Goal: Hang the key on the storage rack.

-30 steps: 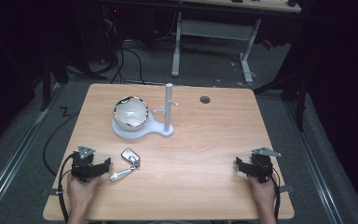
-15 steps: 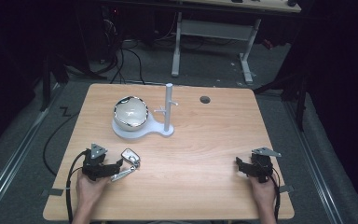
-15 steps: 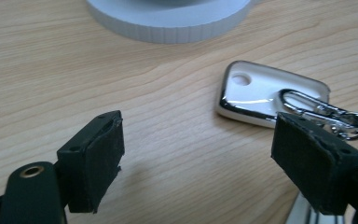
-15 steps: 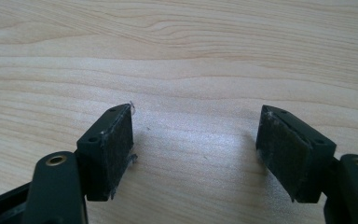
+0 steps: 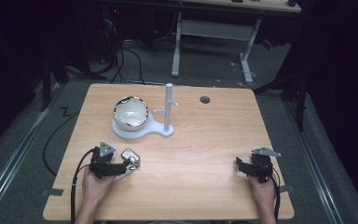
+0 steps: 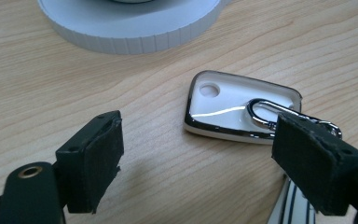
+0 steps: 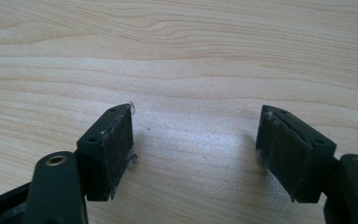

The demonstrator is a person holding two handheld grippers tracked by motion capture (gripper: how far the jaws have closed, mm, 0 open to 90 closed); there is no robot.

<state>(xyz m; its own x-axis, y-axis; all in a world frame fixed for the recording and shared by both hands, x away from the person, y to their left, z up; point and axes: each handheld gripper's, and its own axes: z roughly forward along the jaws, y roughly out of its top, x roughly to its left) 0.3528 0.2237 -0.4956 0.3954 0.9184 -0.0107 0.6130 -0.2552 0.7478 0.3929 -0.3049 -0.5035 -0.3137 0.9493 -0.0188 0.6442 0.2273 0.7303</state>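
A white key fob [image 6: 235,105] with a chrome rim and a silver clip [image 6: 279,114] lies flat on the wooden table [image 5: 205,140]. My left gripper [image 6: 200,163] is open right behind it, its right pad close to the clip, nothing held. From above, the left gripper [image 5: 123,167] sits beside the fob [image 5: 131,156] at the front left. A white stand [image 5: 142,128] carries a shiny bowl [image 5: 130,112] and an upright post [image 5: 168,106]. My right gripper [image 7: 196,149] is open over bare wood, at the front right [image 5: 242,167].
A small round hole [image 5: 205,99] is in the tabletop at the back right. Cables trail from each gripper off the front edge. Behind the table stand desk legs [image 5: 176,46] and loose cables on a dark floor.
My left gripper has moved right and forward toward the key fob, ending up right beside it. The right gripper has stayed where it was.
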